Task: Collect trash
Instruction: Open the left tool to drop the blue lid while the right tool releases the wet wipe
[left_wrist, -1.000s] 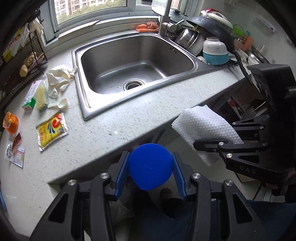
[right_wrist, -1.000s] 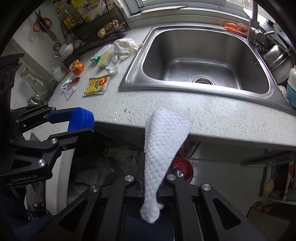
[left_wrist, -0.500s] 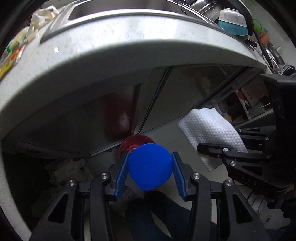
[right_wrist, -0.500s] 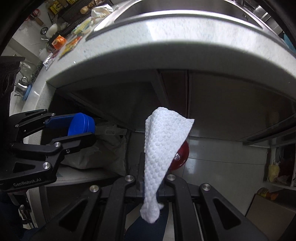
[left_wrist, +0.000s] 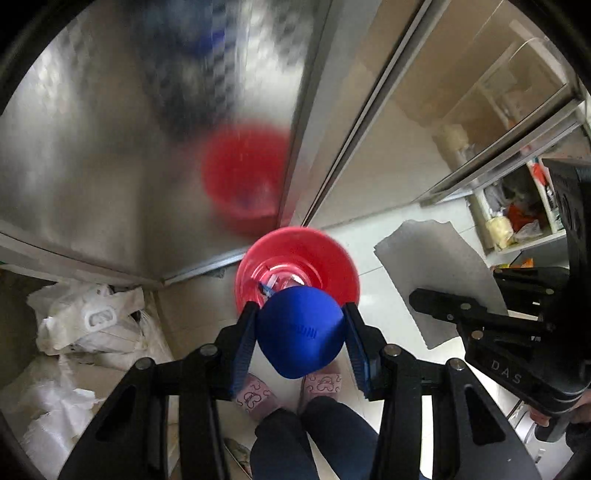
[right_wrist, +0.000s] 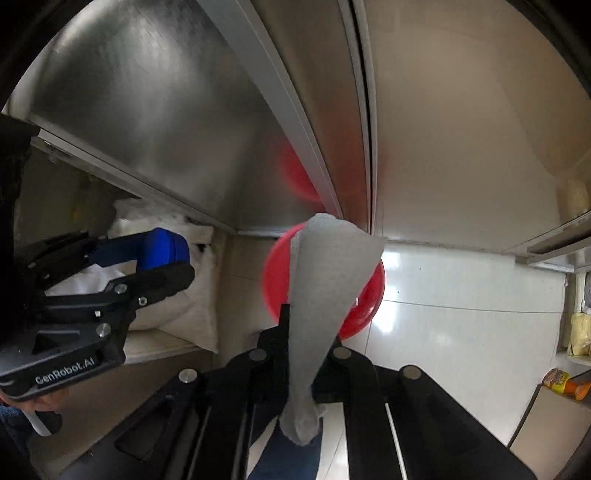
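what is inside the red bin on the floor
In the left wrist view the red bin holds some clear plastic scraps and a small blue bit near its bottom. The blue cap held in the left gripper covers its near side, so the rest is hidden.

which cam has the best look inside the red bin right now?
Left wrist. It looks down into the red bin, so the rim and a few scraps at the bottom show, with only the near edge behind the blue cap. In the right wrist view the paper towel hangs across the bin, hiding its inside.
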